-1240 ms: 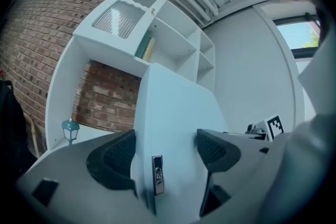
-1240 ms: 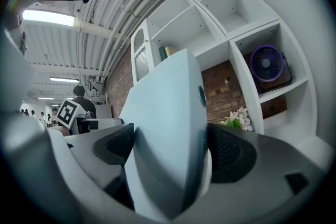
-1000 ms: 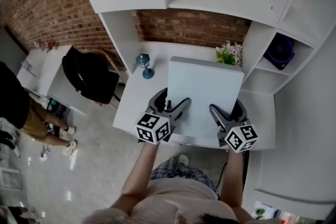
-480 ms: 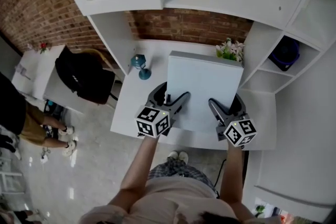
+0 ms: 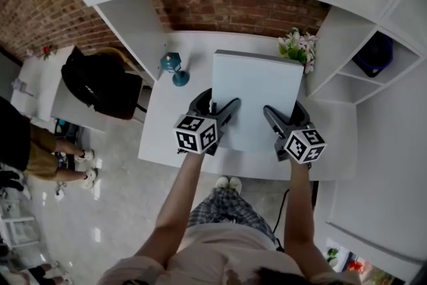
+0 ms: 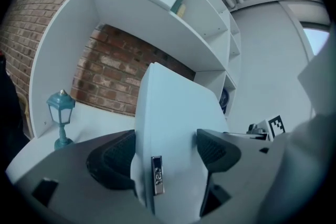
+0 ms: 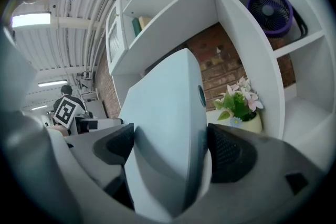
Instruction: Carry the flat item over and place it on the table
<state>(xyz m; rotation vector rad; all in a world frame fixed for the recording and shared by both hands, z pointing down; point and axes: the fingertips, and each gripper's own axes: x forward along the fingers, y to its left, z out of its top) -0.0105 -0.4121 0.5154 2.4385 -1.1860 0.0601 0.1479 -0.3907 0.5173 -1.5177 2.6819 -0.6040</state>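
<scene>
Compared with a second ago, the flat item (image 5: 257,93) and both grippers are sitting higher in the head view, further in over the white table (image 5: 163,133). The upper shelves are sliding out of the top of the frame. The grip itself is looking unchanged.

The left gripper (image 5: 215,110) is clamping the item's near left edge and the right gripper (image 5: 285,118) its near right edge. Each pair of jaws is pressing on the pale panel with nothing else between them. The panel is lying over the tabletop, between the teal lamp figurine (image 5: 175,67) and the pot of flowers (image 5: 297,47) (whether its underside is touching the table, no view is settling).

The left gripper view is showing a small metal tag (image 6: 156,176) on the item's edge, which the head view is missing. The right gripper view is showing a purple fan (image 7: 269,12) in a shelf compartment, and a round dark spot (image 7: 201,96) on the item's side.
</scene>
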